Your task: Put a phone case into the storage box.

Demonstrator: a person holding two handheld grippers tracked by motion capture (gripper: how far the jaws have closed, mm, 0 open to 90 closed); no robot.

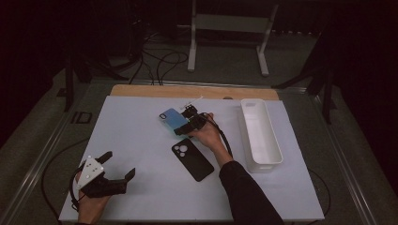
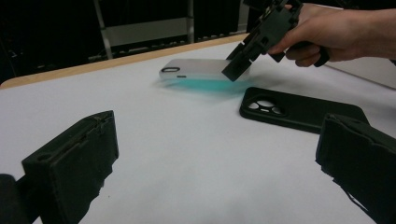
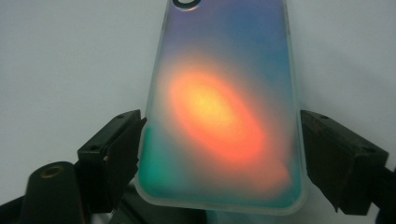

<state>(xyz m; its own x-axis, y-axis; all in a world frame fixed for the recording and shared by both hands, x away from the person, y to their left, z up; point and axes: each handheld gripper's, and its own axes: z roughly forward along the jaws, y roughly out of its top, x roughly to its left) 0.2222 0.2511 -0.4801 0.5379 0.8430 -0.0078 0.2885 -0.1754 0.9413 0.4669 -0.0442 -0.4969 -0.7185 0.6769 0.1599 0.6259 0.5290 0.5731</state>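
A translucent blue-tinted phone case (image 1: 172, 117) (image 2: 198, 68) lies at the middle back of the white mat, glowing orange and teal in the right gripper view (image 3: 224, 116). My right gripper (image 1: 186, 125) (image 2: 236, 70) (image 3: 219, 135) is shut on its near end, one jaw against each long edge. The case looks slightly raised, with a teal glow under it. A black phone case (image 1: 193, 160) (image 2: 299, 110) lies flat, camera cutout up, just in front of it. My left gripper (image 1: 119, 164) (image 2: 217, 140) rests at the front left, open, holding nothing.
A long white tray (image 1: 275, 143) stands along the right side of the white mat (image 1: 136, 136). The table's wooden back edge (image 1: 141, 90) runs behind. Beyond it, cables (image 1: 164, 61) and a white stand (image 1: 225, 23) sit on the floor.
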